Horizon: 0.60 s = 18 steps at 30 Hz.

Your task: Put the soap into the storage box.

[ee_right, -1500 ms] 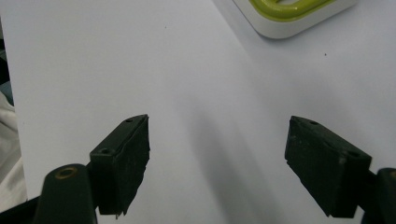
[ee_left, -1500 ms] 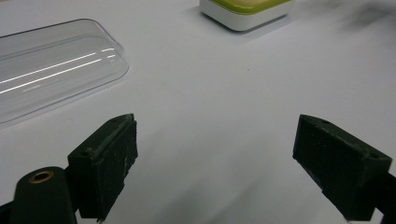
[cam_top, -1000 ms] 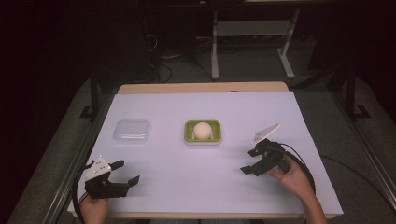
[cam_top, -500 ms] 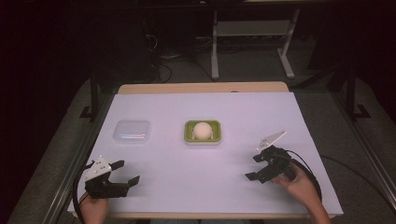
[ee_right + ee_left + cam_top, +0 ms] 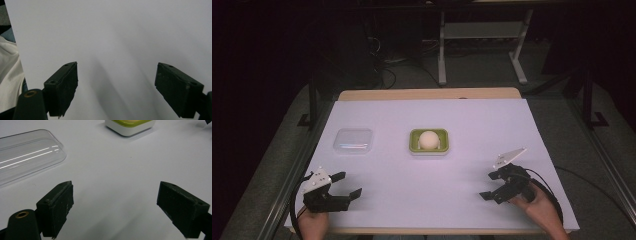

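A pale round ball (image 5: 429, 139) rests in a green and white dish (image 5: 429, 150) at the middle of the white table cover; the dish's near edge (image 5: 130, 127) shows at the top of the left gripper view. Left of it lies a clear plastic lid (image 5: 353, 140), also seen as a clear plastic lid (image 5: 27, 155) ahead of the left jaws. My left gripper (image 5: 346, 185) sits open at the front left, nothing between its jaws. My right gripper (image 5: 489, 186) is open at the front right, low over bare cover, its jaws wide apart (image 5: 116, 90).
The white cover's (image 5: 427, 190) front edge lies just behind both hands. In the right gripper view the cover's edge (image 5: 12, 37) runs down the left side, with white cloth (image 5: 8, 75) beyond it. A metal stand (image 5: 482, 45) and cables sit on the dark floor past the table.
My right gripper has drawn back toward the table's front right and turned leftward. The left gripper, dish and lid stay where they were.
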Each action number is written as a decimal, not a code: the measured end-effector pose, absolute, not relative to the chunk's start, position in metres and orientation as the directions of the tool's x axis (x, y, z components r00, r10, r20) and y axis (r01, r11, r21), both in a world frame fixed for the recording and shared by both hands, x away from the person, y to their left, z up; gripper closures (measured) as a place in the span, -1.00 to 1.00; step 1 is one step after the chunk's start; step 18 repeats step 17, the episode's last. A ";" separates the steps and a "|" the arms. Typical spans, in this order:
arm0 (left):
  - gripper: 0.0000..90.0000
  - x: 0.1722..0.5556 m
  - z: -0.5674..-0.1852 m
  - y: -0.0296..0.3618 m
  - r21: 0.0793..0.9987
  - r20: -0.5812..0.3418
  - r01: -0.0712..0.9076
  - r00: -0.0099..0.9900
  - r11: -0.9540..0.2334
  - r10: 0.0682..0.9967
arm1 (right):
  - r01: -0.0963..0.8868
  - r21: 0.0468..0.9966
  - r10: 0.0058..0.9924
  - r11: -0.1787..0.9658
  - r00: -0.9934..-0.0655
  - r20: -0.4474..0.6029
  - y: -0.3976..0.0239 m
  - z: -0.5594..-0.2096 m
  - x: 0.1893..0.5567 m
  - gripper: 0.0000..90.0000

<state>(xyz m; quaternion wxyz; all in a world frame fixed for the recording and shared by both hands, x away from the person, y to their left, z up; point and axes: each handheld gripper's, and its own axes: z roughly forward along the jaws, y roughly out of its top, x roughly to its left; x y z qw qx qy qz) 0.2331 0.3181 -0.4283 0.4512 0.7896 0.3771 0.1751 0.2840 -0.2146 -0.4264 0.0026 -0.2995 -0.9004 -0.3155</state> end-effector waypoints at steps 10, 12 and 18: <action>-0.71 0.234 -0.429 0.318 0.842 -0.063 0.444 0.643 -0.306 0.763 | 0.553 0.577 0.555 0.601 -0.808 0.196 -0.221 -0.429 0.273 -0.65; -0.71 0.234 -0.428 0.318 0.840 -0.062 0.444 0.649 -0.312 0.758 | 0.555 0.580 0.556 0.596 -0.807 0.201 -0.221 -0.431 0.270 -0.66; -0.71 0.234 -0.428 0.316 0.836 -0.044 0.434 0.663 -0.335 0.748 | 0.550 0.588 0.562 0.594 -0.806 0.187 -0.220 -0.429 0.262 -0.67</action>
